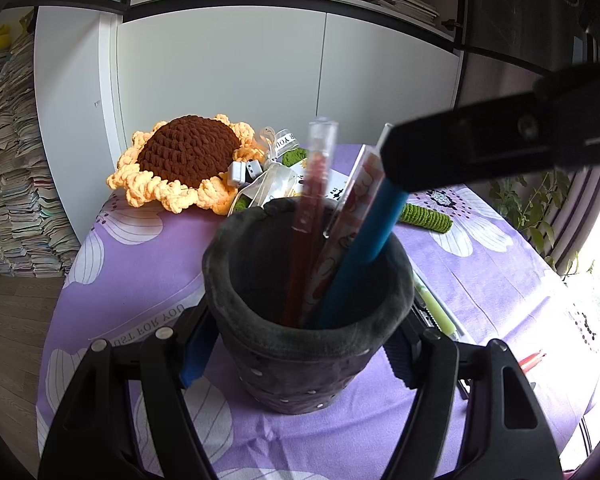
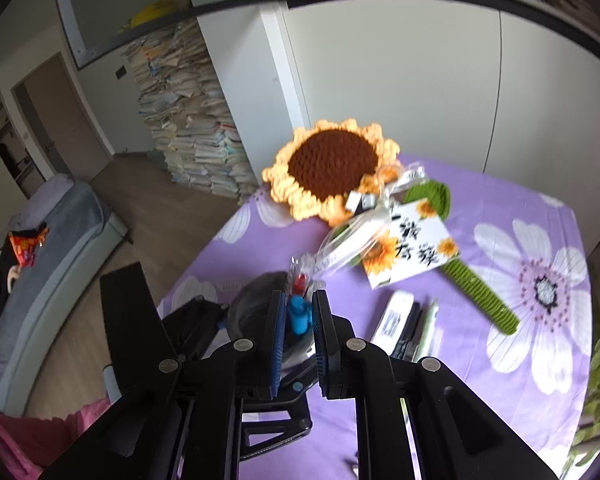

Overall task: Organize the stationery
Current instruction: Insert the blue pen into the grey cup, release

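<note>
Three pens stand in the dark pen holder [image 1: 308,320], each with its long axis running steeply up out of the cup. The blue pen [image 1: 364,248] has its lower end down in the cup and leans up and to the right, its top end caught between the fingers of the right gripper [image 2: 296,320], whose jaws are clamped on it from above. Beside it the patterned pen [image 1: 350,220] tilts the same way, while the red pen [image 1: 312,208] stands nearly upright with its clear cap on top. The left gripper [image 1: 304,356] has its jaws pressed against the two sides of the holder, which stands upright on the purple flowered tablecloth [image 1: 140,264]. Behind the cup lies a crocheted sunflower [image 1: 184,160] with its green stem [image 2: 480,292] stretched across the cloth. A pale green pen [image 1: 440,308] lies flat just right of the holder, pointing away from the camera.
</note>
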Action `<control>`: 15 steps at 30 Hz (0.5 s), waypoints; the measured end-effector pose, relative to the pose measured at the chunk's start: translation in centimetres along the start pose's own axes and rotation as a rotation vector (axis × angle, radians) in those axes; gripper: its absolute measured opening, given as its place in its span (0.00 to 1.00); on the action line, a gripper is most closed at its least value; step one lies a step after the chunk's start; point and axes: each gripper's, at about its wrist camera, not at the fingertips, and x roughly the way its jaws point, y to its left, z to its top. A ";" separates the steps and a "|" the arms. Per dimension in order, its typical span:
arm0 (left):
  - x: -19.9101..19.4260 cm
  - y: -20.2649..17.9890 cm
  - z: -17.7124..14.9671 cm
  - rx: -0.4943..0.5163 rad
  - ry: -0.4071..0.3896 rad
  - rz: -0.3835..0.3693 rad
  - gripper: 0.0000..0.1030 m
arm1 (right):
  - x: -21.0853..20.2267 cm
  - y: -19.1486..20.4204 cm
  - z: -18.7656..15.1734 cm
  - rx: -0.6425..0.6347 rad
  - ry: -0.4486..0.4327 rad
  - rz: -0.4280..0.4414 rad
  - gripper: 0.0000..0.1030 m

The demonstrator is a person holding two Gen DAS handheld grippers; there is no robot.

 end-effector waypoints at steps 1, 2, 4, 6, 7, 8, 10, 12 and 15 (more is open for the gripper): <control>0.0 0.0 0.0 0.000 0.000 0.000 0.69 | 0.1 -0.2 -0.2 0.011 0.007 0.007 0.14; 0.0 -0.1 0.0 0.000 0.000 0.000 0.69 | -0.1 -0.4 -0.2 0.019 0.006 0.011 0.14; 0.0 -0.1 0.0 0.000 0.000 0.000 0.69 | -1.0 -0.9 -0.4 0.032 -0.015 0.015 0.14; 0.0 -0.1 0.0 0.001 -0.001 0.001 0.69 | -2.4 -2.0 -0.5 0.058 -0.049 0.006 0.14; 0.0 -0.1 0.0 0.002 -0.001 0.001 0.69 | -3.0 -2.7 -0.7 0.075 -0.062 -0.010 0.14; 0.0 -0.1 0.0 0.002 -0.001 0.002 0.68 | -3.3 -3.3 -0.7 0.091 -0.068 -0.026 0.14; 0.0 -0.1 0.0 0.002 -0.001 0.001 0.68 | -3.5 -5.2 -1.1 0.144 -0.064 -0.062 0.15; 0.0 -0.1 0.0 0.001 -0.001 0.001 0.68 | -2.5 -7.0 -1.9 0.199 -0.013 -0.108 0.15; 0.0 -0.1 0.0 0.001 0.000 0.001 0.69 | 0.4 -9.1 -3.7 0.241 0.105 -0.192 0.15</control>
